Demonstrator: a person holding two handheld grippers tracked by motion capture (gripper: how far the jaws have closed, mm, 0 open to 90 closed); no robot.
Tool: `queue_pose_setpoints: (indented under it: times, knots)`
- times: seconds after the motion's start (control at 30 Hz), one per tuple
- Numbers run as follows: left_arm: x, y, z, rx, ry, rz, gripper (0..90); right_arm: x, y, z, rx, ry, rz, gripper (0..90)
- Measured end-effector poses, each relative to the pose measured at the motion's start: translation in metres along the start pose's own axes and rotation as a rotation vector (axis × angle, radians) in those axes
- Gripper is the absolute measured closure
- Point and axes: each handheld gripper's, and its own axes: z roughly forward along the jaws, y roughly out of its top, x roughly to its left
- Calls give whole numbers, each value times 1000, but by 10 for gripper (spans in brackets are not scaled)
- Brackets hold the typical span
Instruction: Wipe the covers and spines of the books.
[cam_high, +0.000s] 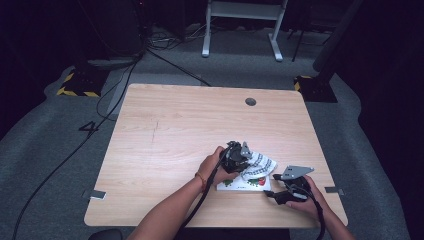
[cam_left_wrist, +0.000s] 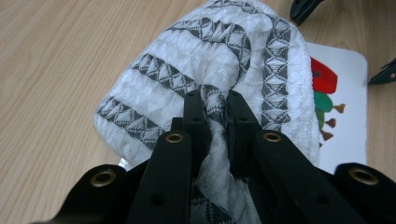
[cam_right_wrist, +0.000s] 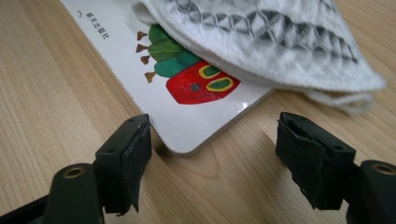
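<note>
Two black jaws of the left gripper (cam_left_wrist: 215, 112) are pinched tight on a bunched fold of the white cloth (cam_left_wrist: 205, 60) with grey triangle bands, the fabric squeezed up between the pads. That cloth drapes over a white picture book (cam_right_wrist: 140, 60) showing a green and red caterpillar, and covers much of the cover. In the high view the left gripper (cam_high: 239, 156) sits on top of the cloth, right of the table's middle and towards the near edge.

Right gripper (cam_right_wrist: 212, 154) jaws stand apart with nothing between them, low over the bare wood; the book's rounded corner lies just ahead of the gap, nearer the left jaw. In the high view the right gripper (cam_high: 280, 184) is just beside the book's right end, close to the table (cam_high: 165, 140) front edge. Wide bare tabletop stretches to the left and far side.
</note>
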Motion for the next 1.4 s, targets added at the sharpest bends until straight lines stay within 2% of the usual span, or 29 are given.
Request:
queue_pose_setpoints:
  times: [0.13, 0.23, 0.37, 0.57, 0.7, 0.8, 0.93, 1.07, 1.23, 1.33, 1.4]
  knots:
    - [8, -13, -13, 6, 9, -33, 817, -1, -1, -1, -4, -1, 6, 272]
    - [7, -23, -23, 11, 3, -32, 817, -1, -1, -1, -5, -4, 11, 270]
    - [-3, -39, -37, 6, -34, -14, 817, 1, -1, 0, -6, 2, 8, 287]
    - [-19, -47, -47, 11, -80, 15, 816, -1, -1, -5, 13, 28, -15, 372]
    - [-28, -41, -41, 9, -101, 40, 816, -9, -5, -14, 10, 46, -4, 405]
    - [-32, -34, -36, 12, -110, 58, 816, -12, -7, -17, 8, 29, 3, 405]
    - [-41, -16, -21, 21, -120, 102, 816, -19, -9, -20, 8, -19, 28, 405]
    - [-43, -4, -9, 17, -129, 112, 816, -27, -12, -24, -10, -69, 73, 399]
    - [-38, 3, -2, 16, -119, 103, 814, -32, -14, -26, -20, -101, 105, 398]
    - [-30, 4, 0, 12, -106, 78, 812, -33, -14, -27, -21, -115, 111, 397]
    - [-24, 5, 0, 19, -75, 72, 812, -33, -15, -26, -22, -116, 111, 395]
